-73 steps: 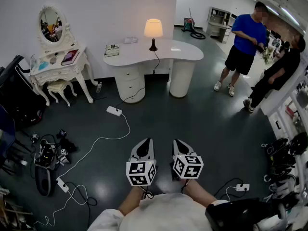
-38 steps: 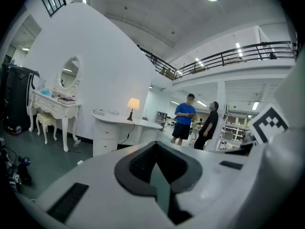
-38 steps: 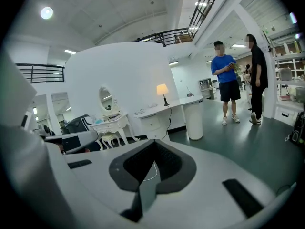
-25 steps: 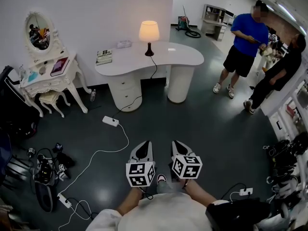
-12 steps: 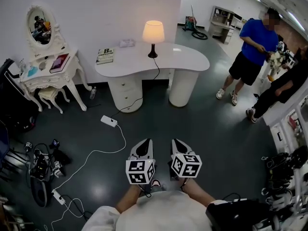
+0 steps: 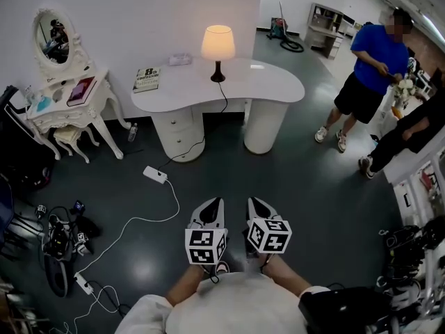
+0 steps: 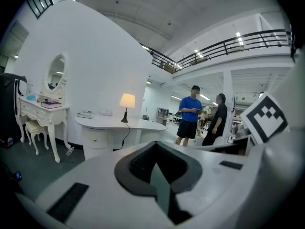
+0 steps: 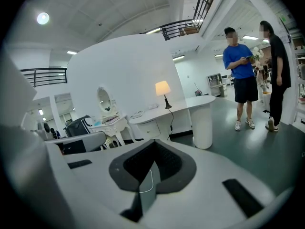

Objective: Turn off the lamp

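The lamp [image 6: 217, 43], with a glowing cream shade on a dark stem, stands lit at the back of a curved white desk [image 6: 268, 82]. It also shows in the left gripper view [image 7: 127, 100] and the right gripper view [image 8: 163, 88], far ahead of both jaws. Its black cord runs over the desk edge to a white power strip [image 6: 155, 175] on the floor. My left gripper [image 6: 215, 202] and right gripper [image 6: 253, 202] are held side by side over the dark floor, well short of the desk. Both are shut with nothing in them.
A white vanity table [image 6: 66, 108] with an oval mirror stands at the left. Cables and camera gear [image 6: 61, 241] lie on the floor at lower left. Two persons [image 6: 372, 65] stand at the right. A book [image 6: 147, 78] lies on the desk.
The desk and lamp have drawn a little nearer and shifted in the head view as I walk toward them. Both grippers stay shut, side by side.
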Demonstrator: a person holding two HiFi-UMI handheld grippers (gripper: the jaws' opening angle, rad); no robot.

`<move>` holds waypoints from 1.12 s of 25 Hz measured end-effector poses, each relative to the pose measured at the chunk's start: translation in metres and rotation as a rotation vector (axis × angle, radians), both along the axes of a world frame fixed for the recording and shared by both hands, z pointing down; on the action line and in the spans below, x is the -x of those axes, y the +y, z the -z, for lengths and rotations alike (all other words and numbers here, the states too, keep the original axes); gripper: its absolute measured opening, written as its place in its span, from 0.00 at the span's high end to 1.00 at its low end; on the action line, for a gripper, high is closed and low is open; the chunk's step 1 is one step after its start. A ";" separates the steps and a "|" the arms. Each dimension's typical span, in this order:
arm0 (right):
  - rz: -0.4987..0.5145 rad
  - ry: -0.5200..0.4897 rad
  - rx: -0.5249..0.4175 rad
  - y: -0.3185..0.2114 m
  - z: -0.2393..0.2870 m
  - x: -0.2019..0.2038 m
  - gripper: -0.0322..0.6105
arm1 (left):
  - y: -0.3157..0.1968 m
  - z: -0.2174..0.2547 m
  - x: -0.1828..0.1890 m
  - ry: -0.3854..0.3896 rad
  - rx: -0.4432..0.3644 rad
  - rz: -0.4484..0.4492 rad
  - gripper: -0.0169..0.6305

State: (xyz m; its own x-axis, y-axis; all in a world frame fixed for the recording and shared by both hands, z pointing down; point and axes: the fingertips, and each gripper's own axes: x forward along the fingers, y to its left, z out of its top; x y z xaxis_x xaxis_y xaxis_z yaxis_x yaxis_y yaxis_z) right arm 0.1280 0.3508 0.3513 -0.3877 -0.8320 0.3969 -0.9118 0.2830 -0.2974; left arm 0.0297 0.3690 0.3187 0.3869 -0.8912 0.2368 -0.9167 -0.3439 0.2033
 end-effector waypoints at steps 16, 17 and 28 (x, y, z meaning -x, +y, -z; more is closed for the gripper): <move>-0.045 -0.055 0.072 -0.049 -0.030 -0.016 0.95 | -0.049 -0.022 -0.006 -0.074 0.055 -0.016 0.96; -0.051 -0.055 0.077 -0.050 -0.032 -0.018 0.95 | -0.052 -0.024 -0.006 -0.074 0.059 -0.019 0.96; -0.123 -0.047 0.103 -0.099 -0.052 -0.022 0.95 | -0.114 -0.037 0.005 -0.053 0.048 -0.033 0.96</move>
State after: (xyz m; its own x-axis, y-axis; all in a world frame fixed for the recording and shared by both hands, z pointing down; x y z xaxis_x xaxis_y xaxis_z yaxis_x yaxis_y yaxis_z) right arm 0.1496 0.2515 0.4037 -0.3060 -0.8301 0.4662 -0.9219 0.1362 -0.3626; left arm 0.0244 0.2551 0.3560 0.4018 -0.8654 0.2993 -0.9149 -0.3653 0.1718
